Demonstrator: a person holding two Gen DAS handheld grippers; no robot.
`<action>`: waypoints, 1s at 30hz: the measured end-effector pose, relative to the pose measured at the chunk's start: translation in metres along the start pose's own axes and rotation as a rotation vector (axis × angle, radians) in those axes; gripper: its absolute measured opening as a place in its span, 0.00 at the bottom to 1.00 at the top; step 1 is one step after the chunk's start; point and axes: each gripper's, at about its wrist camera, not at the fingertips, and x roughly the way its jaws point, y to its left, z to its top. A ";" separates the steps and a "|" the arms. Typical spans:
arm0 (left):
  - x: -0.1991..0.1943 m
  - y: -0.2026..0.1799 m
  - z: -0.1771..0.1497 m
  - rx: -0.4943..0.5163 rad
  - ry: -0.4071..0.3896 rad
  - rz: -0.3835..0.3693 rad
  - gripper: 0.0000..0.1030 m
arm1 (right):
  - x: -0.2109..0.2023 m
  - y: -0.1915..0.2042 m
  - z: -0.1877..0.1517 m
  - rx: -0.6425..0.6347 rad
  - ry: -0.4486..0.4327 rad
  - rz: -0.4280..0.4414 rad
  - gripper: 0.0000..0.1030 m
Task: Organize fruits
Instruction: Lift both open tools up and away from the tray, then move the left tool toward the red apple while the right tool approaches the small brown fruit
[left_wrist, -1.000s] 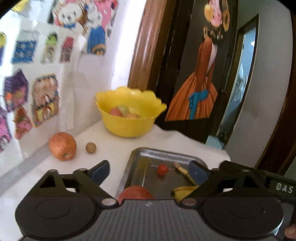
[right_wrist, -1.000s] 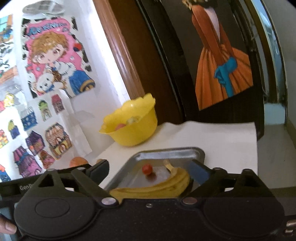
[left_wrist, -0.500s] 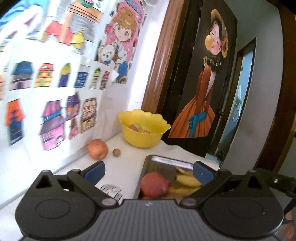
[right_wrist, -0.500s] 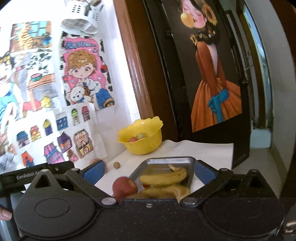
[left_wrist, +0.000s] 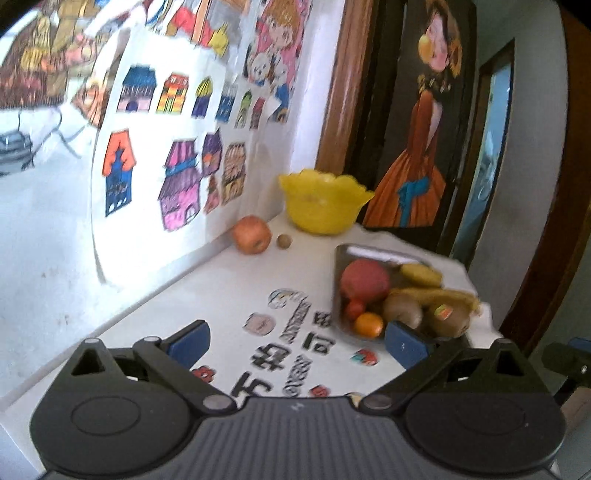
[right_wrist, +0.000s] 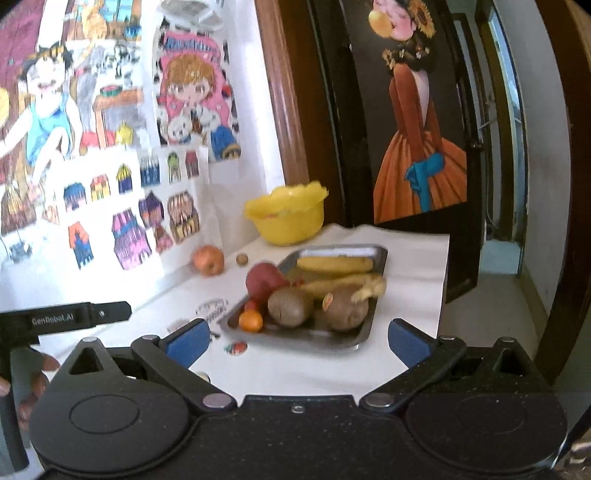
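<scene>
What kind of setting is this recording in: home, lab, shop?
Most likely a home. Hand-coloured children's drawings cover the wall, a painted portrait hangs by a wooden doorway, and a yellow bowl and a metal tray of fruit sit on a white table.

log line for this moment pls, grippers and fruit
left hand-held gripper open, empty | right hand-held gripper open, empty | tray full of fruit | apple on table
</scene>
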 end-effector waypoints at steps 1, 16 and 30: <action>0.005 0.003 -0.001 0.002 0.010 0.005 0.99 | 0.008 -0.001 -0.002 0.005 0.017 0.007 0.99; 0.092 0.018 0.028 -0.054 0.188 0.050 0.99 | 0.134 -0.019 0.020 0.079 0.441 0.002 0.99; 0.098 0.019 0.151 -0.080 0.427 0.083 0.99 | 0.106 0.032 0.192 0.130 0.602 0.123 0.99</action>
